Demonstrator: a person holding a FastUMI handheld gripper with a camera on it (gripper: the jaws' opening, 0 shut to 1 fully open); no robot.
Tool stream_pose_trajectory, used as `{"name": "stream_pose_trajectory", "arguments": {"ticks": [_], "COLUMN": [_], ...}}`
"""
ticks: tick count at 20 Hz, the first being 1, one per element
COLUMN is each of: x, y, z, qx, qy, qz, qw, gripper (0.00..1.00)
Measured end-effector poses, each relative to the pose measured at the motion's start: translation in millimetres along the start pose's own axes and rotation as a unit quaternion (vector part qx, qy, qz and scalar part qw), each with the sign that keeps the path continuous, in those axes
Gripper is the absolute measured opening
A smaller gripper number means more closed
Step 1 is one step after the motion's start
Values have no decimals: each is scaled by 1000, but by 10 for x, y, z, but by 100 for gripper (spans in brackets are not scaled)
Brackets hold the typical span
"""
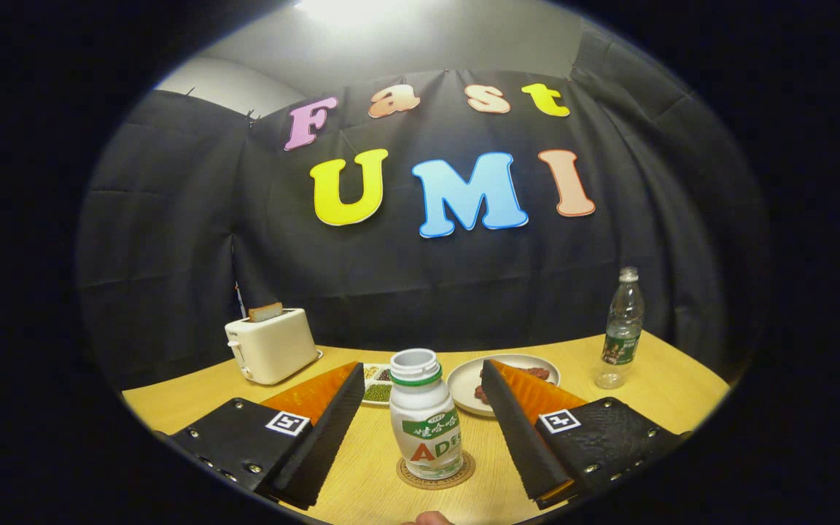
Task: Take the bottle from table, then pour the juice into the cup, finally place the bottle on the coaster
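Observation:
A small white bottle (424, 415) with a green band and an open mouth stands upright on a round brown coaster (435, 472) on the wooden table (668, 397). My gripper (420, 375) is open. Its two fingers (332, 419) stand wide apart on either side of the bottle without touching it. The bottle sits between the fingers, closer to their base than to their tips.
Beyond the fingers lie a white plate (464, 379) with dark red food and a small dish (376, 383) of green and yellow bits. A white toaster (272, 344) with a slice in it stands back left. A clear water bottle (620, 328) stands back right.

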State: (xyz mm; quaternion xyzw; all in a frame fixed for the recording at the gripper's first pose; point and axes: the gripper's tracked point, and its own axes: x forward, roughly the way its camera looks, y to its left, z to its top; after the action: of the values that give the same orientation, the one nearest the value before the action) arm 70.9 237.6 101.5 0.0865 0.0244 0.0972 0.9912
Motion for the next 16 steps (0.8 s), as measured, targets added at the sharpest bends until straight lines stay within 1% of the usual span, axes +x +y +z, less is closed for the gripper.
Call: {"name": "stream_pose_trajectory", "arguments": {"ticks": [3, 5, 8, 10, 13, 15, 16], "x": [-308, -496, -712, -824, -1003, -1098, -1148], "y": [70, 62, -40, -93, -273, -529, -637], "z": [420, 709, 894, 859, 624, 443, 331], "qx": [-7, -12, -27, -37, -32, -56, -68], "qy": [-8, -24, -45, -45, -30, -29, -30], "qz": [9, 9, -1, -4, -4, -16, -15], "qw": [1000, 1000, 999, 998, 999, 998, 997], "gripper": [99, 99, 99, 99, 99, 99, 99]}}
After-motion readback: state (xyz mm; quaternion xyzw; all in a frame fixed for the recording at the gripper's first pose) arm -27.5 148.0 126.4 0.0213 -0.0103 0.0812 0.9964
